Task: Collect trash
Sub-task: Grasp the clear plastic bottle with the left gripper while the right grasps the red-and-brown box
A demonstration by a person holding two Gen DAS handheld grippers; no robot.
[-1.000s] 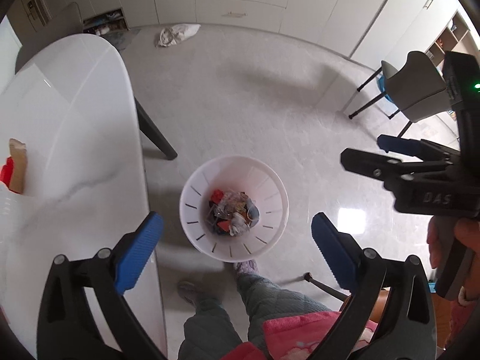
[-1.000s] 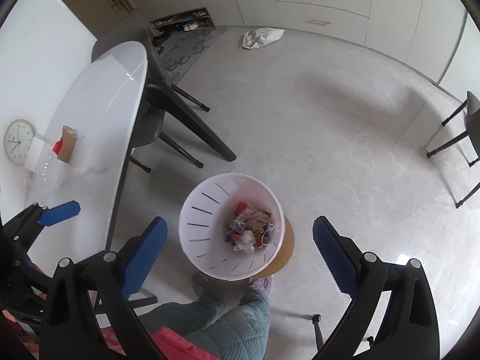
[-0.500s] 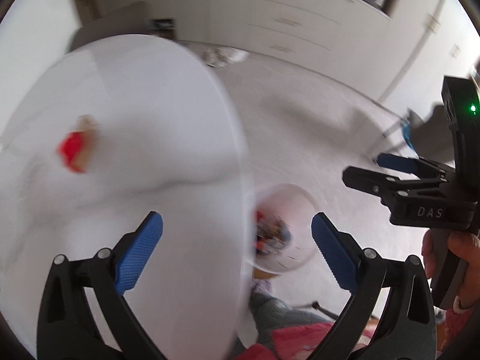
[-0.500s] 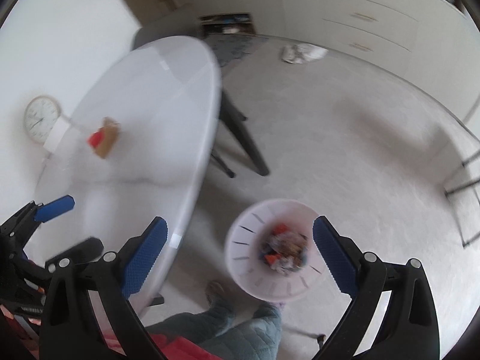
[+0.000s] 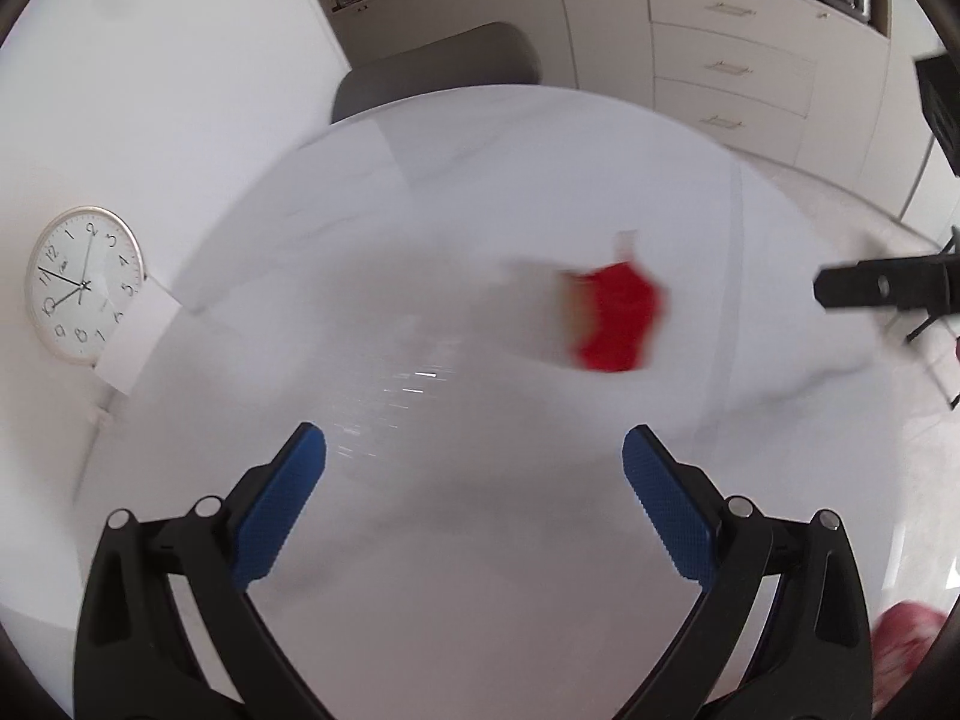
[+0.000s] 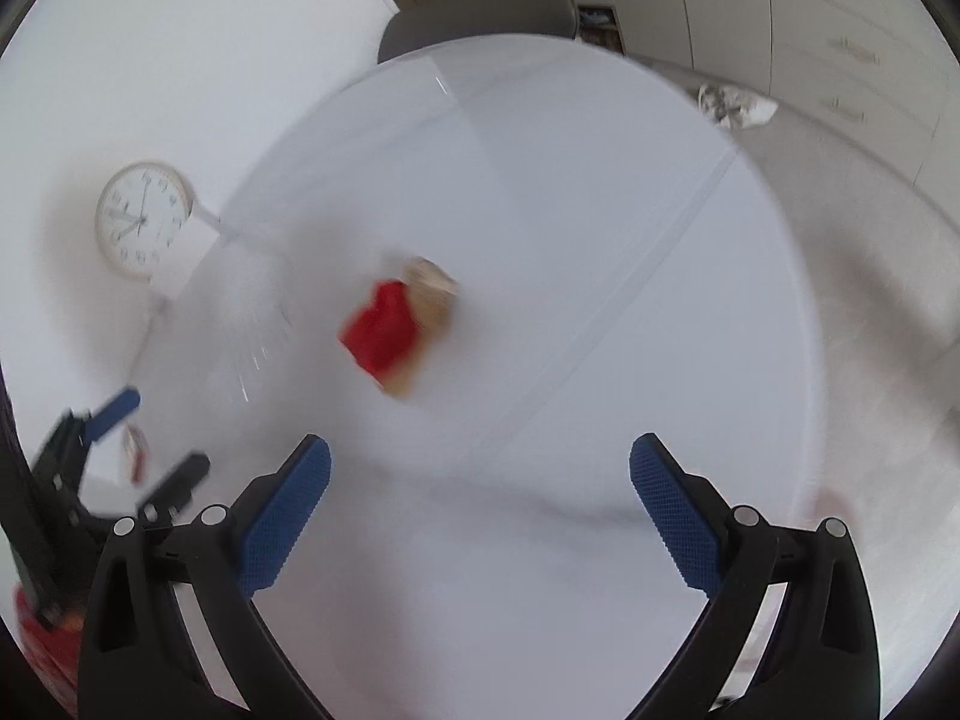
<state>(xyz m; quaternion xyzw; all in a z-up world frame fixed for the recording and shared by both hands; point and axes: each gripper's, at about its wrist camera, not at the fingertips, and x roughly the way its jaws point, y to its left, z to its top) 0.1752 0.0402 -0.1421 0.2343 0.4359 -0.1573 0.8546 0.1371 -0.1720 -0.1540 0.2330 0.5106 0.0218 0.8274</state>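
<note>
**Red scrap on the white table, both grippers spread wide**

The red-and-tan piece of trash (image 5: 615, 324) lay on the round white table (image 5: 480, 180), blurred in both views. From the left wrist it sat at about one o'clock of the frame's middle, beyond the right fingertip; from the right wrist it (image 6: 399, 333) sat at about eleven o'clock, beyond the left fingertip. Its red part looked like crumpled wrapper against a tan, cardboard-like part — the blur hid anything finer. Nothing touched it.

The left gripper (image 5: 474, 480) hung over the near part of the table with its blue-padded fingers (image 5: 279, 510) wide apart and nothing between them. The right gripper (image 6: 480, 483) was spread just as wide over the same tabletop, also empty, and one black tip of it showed at three o'clock in the left wrist view (image 5: 882, 291). In the right wrist view the left gripper appeared at eight o'clock (image 6: 90, 450), low at the edge, with a small red-and-white scrap (image 6: 135, 450) just beside it on the table; what it was could not be told.

A faint seam line (image 6: 630, 282) crossed the tabletop. At nine o'clock a round wall clock (image 5: 81, 285) leaned against the white wall, touching a small white box (image 5: 141, 339). A grey chair back (image 5: 438, 72) rose behind the far rim at twelve o'clock, pale drawers (image 5: 726, 54) stood at one o'clock, and a white crumpled bag (image 6: 735, 105) lay on the floor past the table — seen from the right wrist only.
</note>
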